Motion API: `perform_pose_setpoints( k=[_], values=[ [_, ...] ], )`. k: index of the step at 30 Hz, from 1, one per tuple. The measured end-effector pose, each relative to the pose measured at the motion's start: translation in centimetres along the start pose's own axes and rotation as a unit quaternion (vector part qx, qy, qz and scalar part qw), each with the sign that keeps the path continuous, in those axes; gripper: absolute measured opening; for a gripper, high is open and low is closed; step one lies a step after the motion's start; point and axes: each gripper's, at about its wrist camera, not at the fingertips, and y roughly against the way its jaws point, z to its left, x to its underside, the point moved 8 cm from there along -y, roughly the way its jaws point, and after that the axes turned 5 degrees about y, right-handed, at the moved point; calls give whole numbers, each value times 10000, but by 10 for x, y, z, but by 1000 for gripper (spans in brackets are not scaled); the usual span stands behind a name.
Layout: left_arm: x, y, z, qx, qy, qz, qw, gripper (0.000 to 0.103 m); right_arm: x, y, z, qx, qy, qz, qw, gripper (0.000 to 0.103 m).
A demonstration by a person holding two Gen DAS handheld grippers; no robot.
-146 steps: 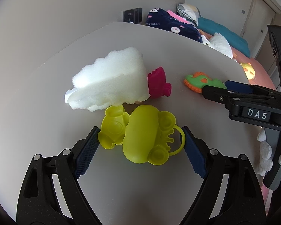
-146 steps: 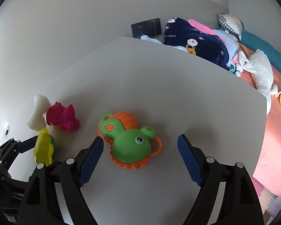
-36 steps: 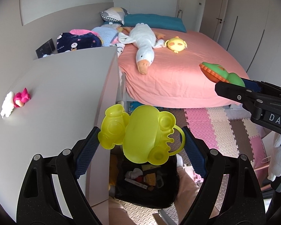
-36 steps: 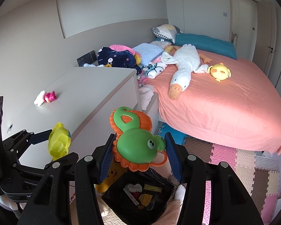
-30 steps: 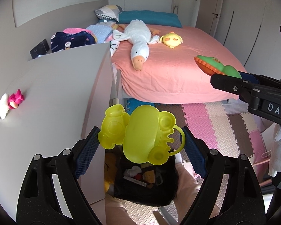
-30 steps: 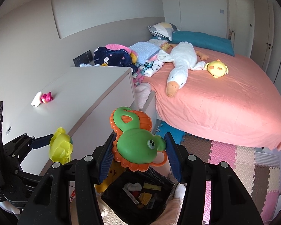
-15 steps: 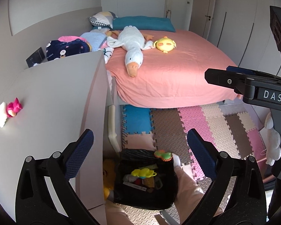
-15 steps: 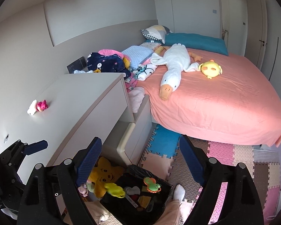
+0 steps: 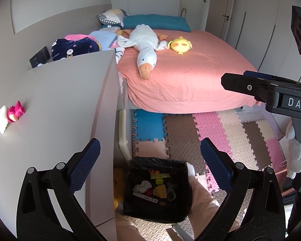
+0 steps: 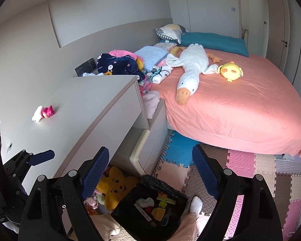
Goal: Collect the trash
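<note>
Black-lined trash bin (image 9: 157, 190) is sitting on the foam mat floor (image 9: 216, 132), mouth facing up, small scraps inside hard to tell apart. Beside it, grey desk (image 9: 56, 104) is carrying a pink toy (image 9: 16, 111) touching white foam (image 9: 1, 119), their pair lying across the desktop. Left gripper (image 9: 150, 160) and right gripper (image 10: 150, 166) are hanging above the bin, both spread wide, empty. Pink bed (image 10: 230, 100) lies beyond.

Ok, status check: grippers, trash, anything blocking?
Left gripper open, empty. Right gripper open, empty. Both above the black-lined trash bin. Pink plastic toy and white foam chunk remain on the grey desk. Nothing blocking.
</note>
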Motion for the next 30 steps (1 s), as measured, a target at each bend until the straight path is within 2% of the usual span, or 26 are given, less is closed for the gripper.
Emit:
perform_pose_setpoints(
  k=[12,30],
  values=[
    [2,5,39,-192,217,18,9996,97,-16,-23,40,-376,152,-5,9992,85],
    [9,17,143,-796,1007,6,9917,97,-36,-74,122,-993,496,218,9936,85]
  ],
)
